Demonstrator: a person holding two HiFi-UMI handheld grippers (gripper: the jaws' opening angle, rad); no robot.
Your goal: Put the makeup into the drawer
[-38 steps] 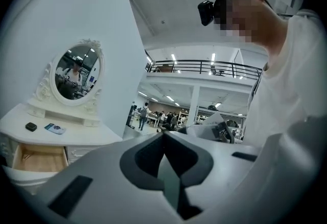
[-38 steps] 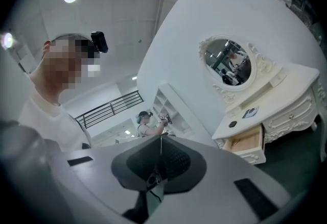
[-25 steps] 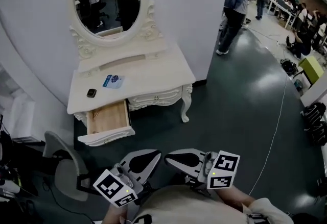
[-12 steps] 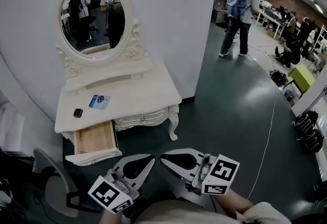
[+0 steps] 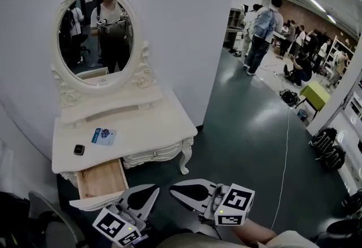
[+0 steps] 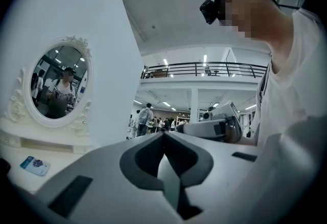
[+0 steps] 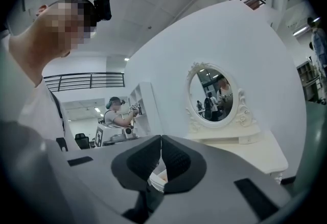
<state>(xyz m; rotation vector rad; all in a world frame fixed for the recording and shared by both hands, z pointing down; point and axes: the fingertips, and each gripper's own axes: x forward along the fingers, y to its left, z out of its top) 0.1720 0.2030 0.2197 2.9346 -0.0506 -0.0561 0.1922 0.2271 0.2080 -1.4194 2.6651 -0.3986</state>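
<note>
A blue makeup packet (image 5: 103,136) and a small dark compact (image 5: 79,149) lie on the white dressing table (image 5: 153,125). Below them the table's wooden drawer (image 5: 102,180) stands pulled out, and nothing shows in it. My left gripper (image 5: 153,188) and right gripper (image 5: 172,187) hang side by side at the bottom of the head view, short of the table. Both are shut with nothing between the jaws. In the left gripper view the shut left gripper (image 6: 163,133) points past the packet (image 6: 34,165). The shut right gripper (image 7: 161,137) faces the table (image 7: 255,150).
An oval mirror (image 5: 95,38) stands at the back of the table against a white wall. A chair (image 5: 48,213) sits left of the drawer. Dark floor (image 5: 243,128) stretches to the right, where several people stand far off, with bags (image 5: 328,148) and a cable on the floor.
The table and mirror have slid left and down in the head view and look larger. Both grippers stay shut and have shifted slightly left along the bottom edge.
</note>
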